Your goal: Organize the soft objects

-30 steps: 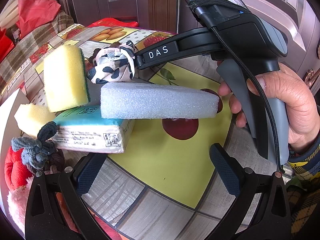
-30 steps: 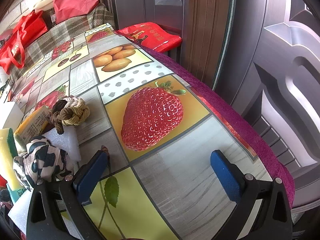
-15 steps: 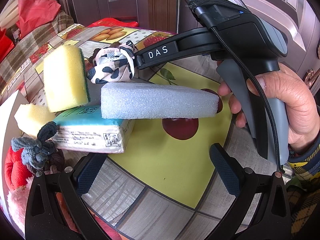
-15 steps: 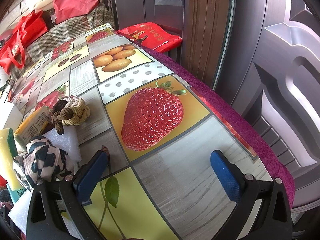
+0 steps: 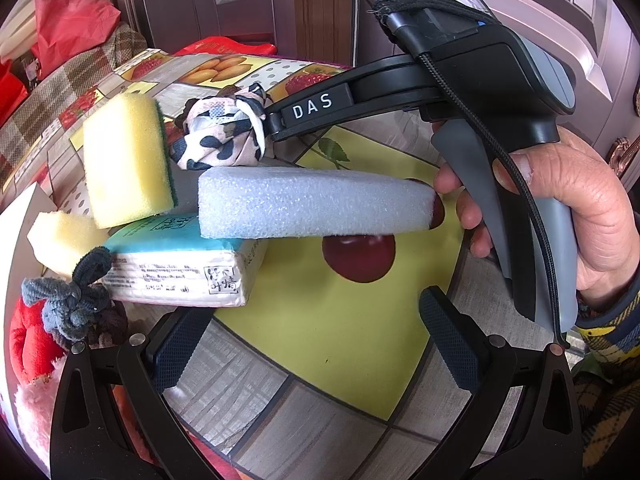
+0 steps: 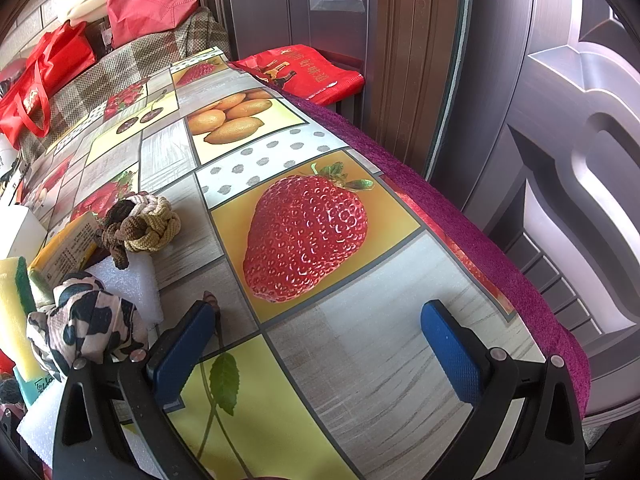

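Soft items are piled at the left of the fruit-print table. In the left wrist view a white foam block [image 5: 316,204] lies across a teal-topped tissue pack [image 5: 176,264]. A yellow sponge [image 5: 124,160] leans behind them, beside a cow-print cloth bundle [image 5: 222,136]. A grey knotted cloth [image 5: 68,300] sits in front. My left gripper [image 5: 312,340] is open, just short of the tissue pack. My right gripper [image 6: 318,346] is open over bare tablecloth. The cow-print bundle [image 6: 84,320] lies just outside its left finger, and a brown knotted rope ball [image 6: 140,228] is further back.
A person's hand [image 5: 580,216] holds the right gripper's handle across the left wrist view. Red plush [image 5: 28,348] sits at the near left. The table's purple-trimmed edge [image 6: 500,248] runs along a dark door. Red bags [image 6: 36,92] and a checked cushion lie beyond.
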